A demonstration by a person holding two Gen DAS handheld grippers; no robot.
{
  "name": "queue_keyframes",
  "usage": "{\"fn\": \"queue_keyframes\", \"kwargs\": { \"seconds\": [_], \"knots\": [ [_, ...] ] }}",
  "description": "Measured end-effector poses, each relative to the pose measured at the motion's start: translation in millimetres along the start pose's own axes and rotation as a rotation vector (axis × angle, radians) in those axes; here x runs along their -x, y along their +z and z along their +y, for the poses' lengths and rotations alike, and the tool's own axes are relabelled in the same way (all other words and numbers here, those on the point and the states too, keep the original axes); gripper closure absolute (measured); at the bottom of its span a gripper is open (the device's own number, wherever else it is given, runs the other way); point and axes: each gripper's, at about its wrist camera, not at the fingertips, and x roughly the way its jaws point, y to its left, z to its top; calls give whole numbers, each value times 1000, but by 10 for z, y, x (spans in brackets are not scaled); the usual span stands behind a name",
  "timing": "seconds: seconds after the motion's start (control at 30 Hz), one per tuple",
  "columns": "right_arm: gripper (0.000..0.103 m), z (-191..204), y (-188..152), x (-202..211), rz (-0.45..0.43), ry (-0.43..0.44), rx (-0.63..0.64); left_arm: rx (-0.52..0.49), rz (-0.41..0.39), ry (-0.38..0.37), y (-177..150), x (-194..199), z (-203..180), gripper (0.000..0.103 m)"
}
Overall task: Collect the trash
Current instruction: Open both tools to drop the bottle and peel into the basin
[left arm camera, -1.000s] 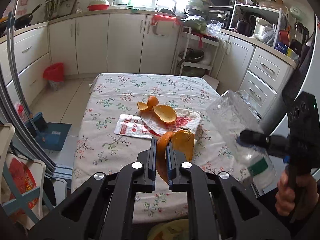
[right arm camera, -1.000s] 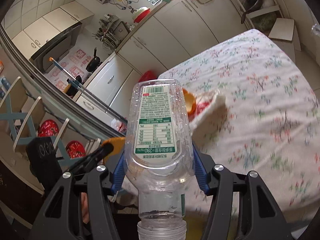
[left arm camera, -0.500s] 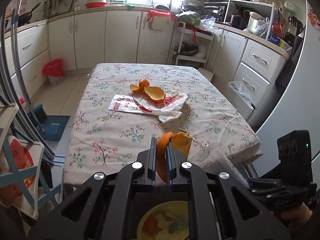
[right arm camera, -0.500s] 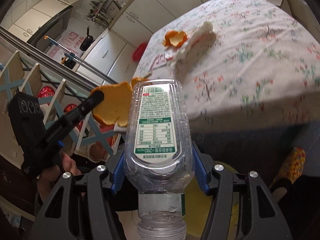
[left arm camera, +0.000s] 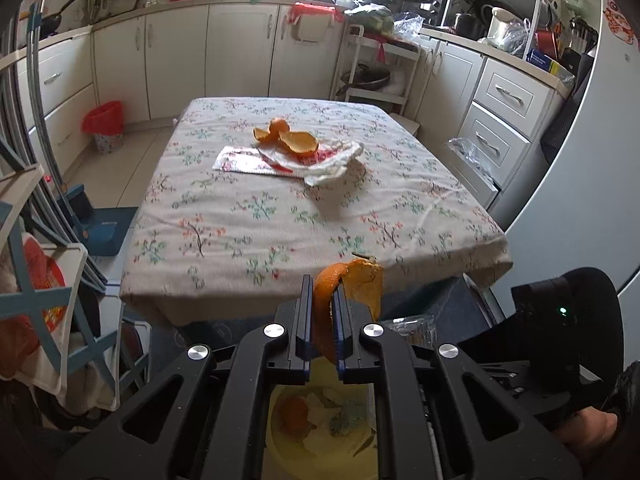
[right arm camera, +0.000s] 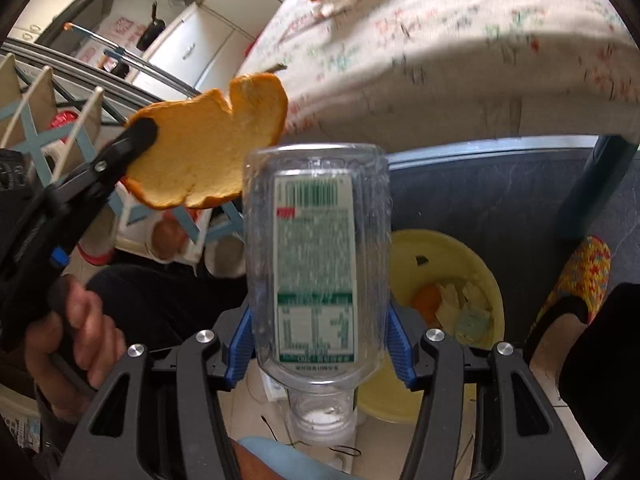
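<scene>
Your left gripper (left arm camera: 321, 312) is pinched tight on a curl of orange peel (left arm camera: 347, 286), which stands up between the narrow jaws, out past the near edge of the table (left arm camera: 256, 216). Below it sits the yellow bin (left arm camera: 320, 424) on the floor, with scraps already inside. From the right wrist view, your left hand (right arm camera: 76, 320) wraps the handle at the left, and the peel's pale inner side faces the camera.

Further right, your right gripper (right arm camera: 318, 344) clamps a clear plastic bottle (right arm camera: 316, 264) between its blue pads (right arm camera: 240, 340), neck toward the camera and base pointing away, the green-and-white label facing you. The bin's open mouth shows just right of the bottle, partly behind it.

On the flowered tablecloth, well apart from both grippers, more peels (left arm camera: 288, 140) lie on a crumpled tissue (left arm camera: 336, 160) beside a flat wrapper (left arm camera: 240, 160).
</scene>
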Motion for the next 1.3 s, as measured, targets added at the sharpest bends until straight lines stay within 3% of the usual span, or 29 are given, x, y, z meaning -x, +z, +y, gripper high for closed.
{"fn": "queue_keyframes", "kwargs": {
  "seconds": [0.2, 0.33, 0.5, 0.57, 0.63, 0.73, 0.97, 1.3],
  "knots": [
    [48, -103, -39, -153, 64, -64, -17, 12, 72, -20, -245, 16, -33, 95],
    [38, -210, -71, -267, 109, -114, -63, -10, 168, -19, -455, -86, -105, 95],
    [37, -272, -74, -209, 85, -140, -107, -49, 284, -14, -642, -266, -187, 94],
    [37, -298, -85, -184, 69, -139, -116, -58, 308, -13, -677, -298, -212, 90],
    [36, -300, -84, -136, 47, -139, -125, -68, 315, -14, -694, -305, -243, 83],
    [34, -338, -77, -61, 11, -140, -147, -78, 310, 7, -700, -301, -262, 62],
    [33, -347, -41, -11, -20, -122, -170, -62, 292, 18, -658, -290, -225, 59],
    [33, -255, 4, 97, -82, -115, -140, -18, 158, 28, -506, -132, -156, 49]
  ]
}}
